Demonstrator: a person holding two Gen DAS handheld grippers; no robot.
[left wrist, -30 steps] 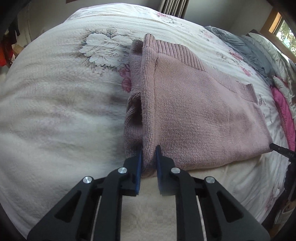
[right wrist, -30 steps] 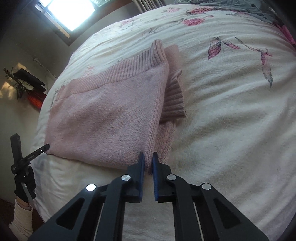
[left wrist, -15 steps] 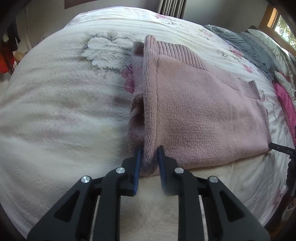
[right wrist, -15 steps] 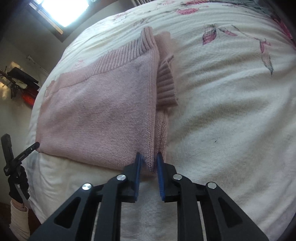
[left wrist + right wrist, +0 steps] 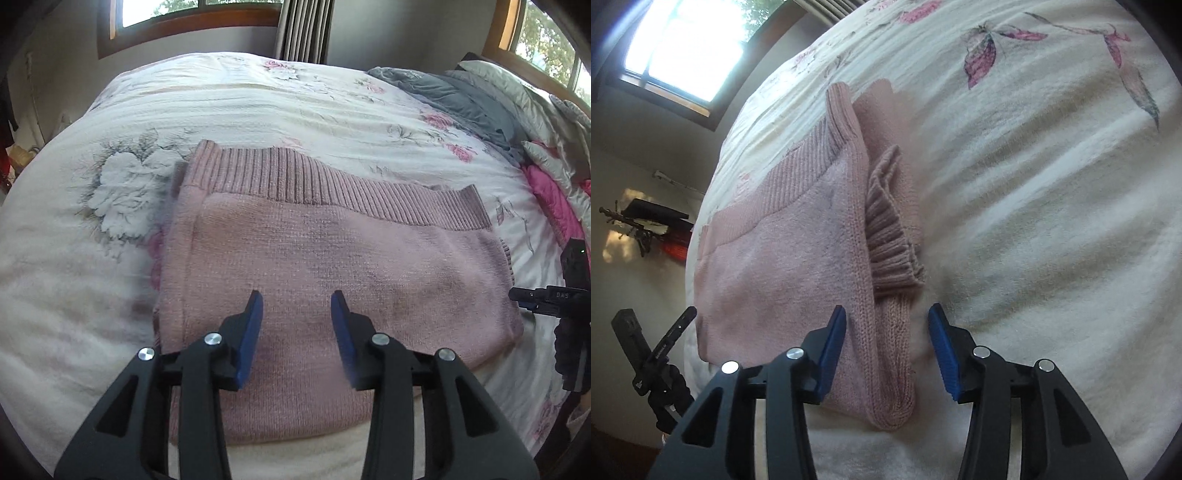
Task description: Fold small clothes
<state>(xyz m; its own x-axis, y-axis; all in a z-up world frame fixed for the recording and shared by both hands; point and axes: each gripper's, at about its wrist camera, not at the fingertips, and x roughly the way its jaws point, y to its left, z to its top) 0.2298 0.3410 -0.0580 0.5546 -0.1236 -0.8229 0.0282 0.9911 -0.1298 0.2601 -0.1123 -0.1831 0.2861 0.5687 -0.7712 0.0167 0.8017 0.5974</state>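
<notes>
Left wrist view: the left gripper (image 5: 296,308) hangs with jaws spread wide and empty over the near part of the folded pink sweater (image 5: 332,266), which lies flat on the floral bedspread (image 5: 258,99). A grey blanket (image 5: 454,96) and a pink quilt (image 5: 554,199) sit at the far right.

Right wrist view: the right gripper (image 5: 887,325) is likewise spread apart, holding nothing, straddling the sweater's (image 5: 783,266) near right edge, where a ribbed cuff (image 5: 890,240) pokes out. The left gripper (image 5: 670,338) shows at the near left.

left wrist view low over sweater (image 5: 332,266), right wrist view at its edge, both sharing bed (image 5: 1052,203)
</notes>
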